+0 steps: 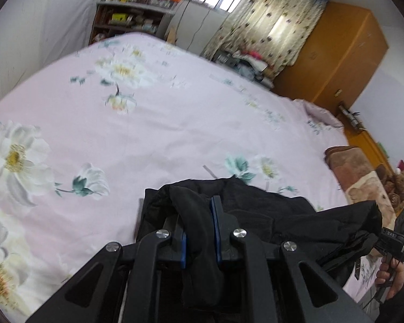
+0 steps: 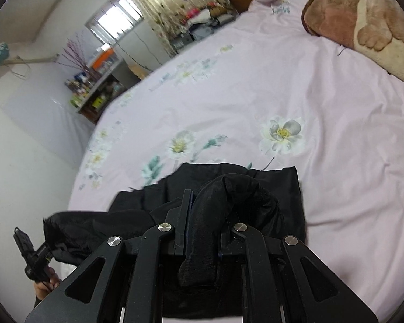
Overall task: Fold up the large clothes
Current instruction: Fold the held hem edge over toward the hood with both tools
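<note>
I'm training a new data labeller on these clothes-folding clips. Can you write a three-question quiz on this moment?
1. True or false: both grippers are shut on the black garment.
2. What does the garment hang over? A) a wooden table B) the pink floral bedsheet C) a carpet
3. Fill in: in the left wrist view, the brown plush blanket lies at the bed's ____ edge.

Key:
1. True: the left gripper and right gripper each pinch a bunched fold between their fingers.
2. B
3. right
</note>
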{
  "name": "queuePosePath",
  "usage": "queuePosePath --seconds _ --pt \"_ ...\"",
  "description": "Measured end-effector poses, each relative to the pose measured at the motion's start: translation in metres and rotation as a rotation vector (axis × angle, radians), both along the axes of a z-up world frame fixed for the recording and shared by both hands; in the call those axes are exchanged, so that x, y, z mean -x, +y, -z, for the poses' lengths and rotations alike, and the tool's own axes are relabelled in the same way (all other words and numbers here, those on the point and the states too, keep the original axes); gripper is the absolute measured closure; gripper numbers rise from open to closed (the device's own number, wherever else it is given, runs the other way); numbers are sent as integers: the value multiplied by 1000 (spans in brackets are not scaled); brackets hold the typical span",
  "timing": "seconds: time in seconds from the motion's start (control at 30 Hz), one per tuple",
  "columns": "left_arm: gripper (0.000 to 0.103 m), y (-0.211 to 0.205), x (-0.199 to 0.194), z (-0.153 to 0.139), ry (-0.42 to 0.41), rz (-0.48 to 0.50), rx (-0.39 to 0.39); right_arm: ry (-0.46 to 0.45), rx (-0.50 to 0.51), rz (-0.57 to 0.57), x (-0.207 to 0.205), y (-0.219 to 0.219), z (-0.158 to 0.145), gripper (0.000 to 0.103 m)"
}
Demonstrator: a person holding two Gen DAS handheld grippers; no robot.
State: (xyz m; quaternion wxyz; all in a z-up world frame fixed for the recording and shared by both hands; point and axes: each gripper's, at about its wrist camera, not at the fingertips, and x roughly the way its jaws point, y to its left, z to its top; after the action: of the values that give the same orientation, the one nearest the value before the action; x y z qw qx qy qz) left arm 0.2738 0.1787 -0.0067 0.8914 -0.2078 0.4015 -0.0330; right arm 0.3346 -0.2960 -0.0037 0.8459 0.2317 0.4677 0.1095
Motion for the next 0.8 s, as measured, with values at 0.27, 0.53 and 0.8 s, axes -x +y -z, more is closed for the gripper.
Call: queuePosePath --seconds 0.27,0.53,0.8 --pt "84 -2 -37 45 91 -15 8 110 3 3 -41 1 50 87" --pt "82 -4 -50 56 97 12 11 154 -4 5 -59 7 75 84" --pt "55 10 -41 24 63 15 143 47 -180 14 -37 -14 30 46"
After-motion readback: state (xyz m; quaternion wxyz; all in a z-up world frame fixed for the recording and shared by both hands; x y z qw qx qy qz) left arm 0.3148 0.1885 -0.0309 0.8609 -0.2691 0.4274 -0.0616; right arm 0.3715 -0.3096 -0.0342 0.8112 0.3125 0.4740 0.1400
